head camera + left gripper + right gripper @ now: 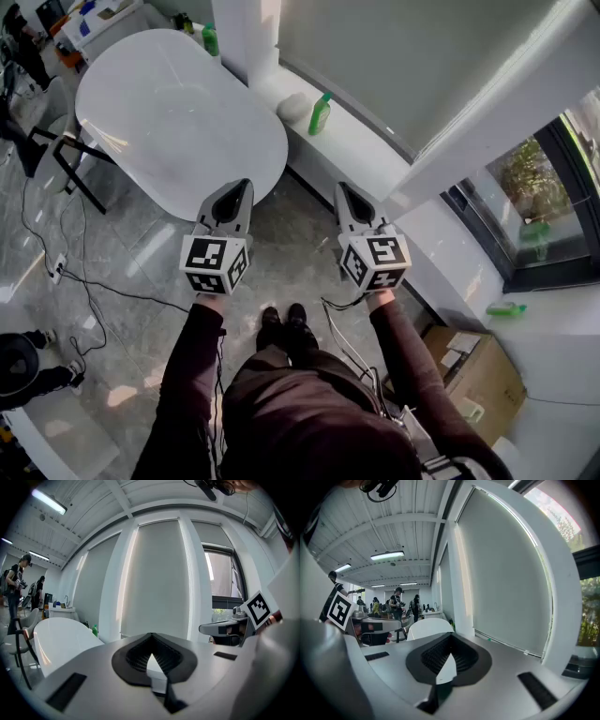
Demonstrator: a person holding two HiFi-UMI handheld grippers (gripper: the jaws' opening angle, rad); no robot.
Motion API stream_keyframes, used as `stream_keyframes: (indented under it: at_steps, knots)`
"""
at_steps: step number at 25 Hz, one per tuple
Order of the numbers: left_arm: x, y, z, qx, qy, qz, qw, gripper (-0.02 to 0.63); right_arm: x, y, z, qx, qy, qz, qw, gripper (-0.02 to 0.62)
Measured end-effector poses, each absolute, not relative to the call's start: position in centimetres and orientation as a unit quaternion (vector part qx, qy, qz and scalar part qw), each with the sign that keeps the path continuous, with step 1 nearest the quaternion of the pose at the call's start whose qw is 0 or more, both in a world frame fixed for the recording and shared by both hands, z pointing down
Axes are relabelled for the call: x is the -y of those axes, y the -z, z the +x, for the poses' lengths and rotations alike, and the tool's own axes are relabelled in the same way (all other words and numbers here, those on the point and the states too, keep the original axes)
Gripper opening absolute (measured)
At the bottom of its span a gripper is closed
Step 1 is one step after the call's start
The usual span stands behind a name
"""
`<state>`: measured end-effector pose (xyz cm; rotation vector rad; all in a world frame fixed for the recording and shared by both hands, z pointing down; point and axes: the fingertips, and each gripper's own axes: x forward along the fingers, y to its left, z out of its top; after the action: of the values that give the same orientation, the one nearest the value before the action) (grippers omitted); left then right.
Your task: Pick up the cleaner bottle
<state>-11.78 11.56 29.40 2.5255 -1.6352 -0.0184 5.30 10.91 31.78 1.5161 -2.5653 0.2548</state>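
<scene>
The green cleaner bottle stands upright on the white window sill, beside a pale rounded object. My left gripper and right gripper are held side by side over the floor, short of the sill and apart from the bottle. Both point toward the sill, the right one nearer the bottle. The left gripper view has its jaws shut with nothing between them. The right gripper looks the same in its own view, shut and empty. The bottle is mostly hidden behind the jaws in both gripper views.
A white oval table stands left of the grippers, with a second green bottle behind it by the pillar. A cardboard box sits at lower right, cables trail on the floor, and another green item lies on the right sill. People stand far off.
</scene>
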Motion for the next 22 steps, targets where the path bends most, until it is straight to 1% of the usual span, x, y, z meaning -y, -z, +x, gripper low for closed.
stream_keyframes:
  at_steps: [22]
  knots:
    - [-11.38, -29.86, -11.82, 0.541, 0.006, 0.838, 0.071, 0.008, -10.89, -32.27, 4.95, 0.86, -0.096, 0.496, 0.069, 0.001]
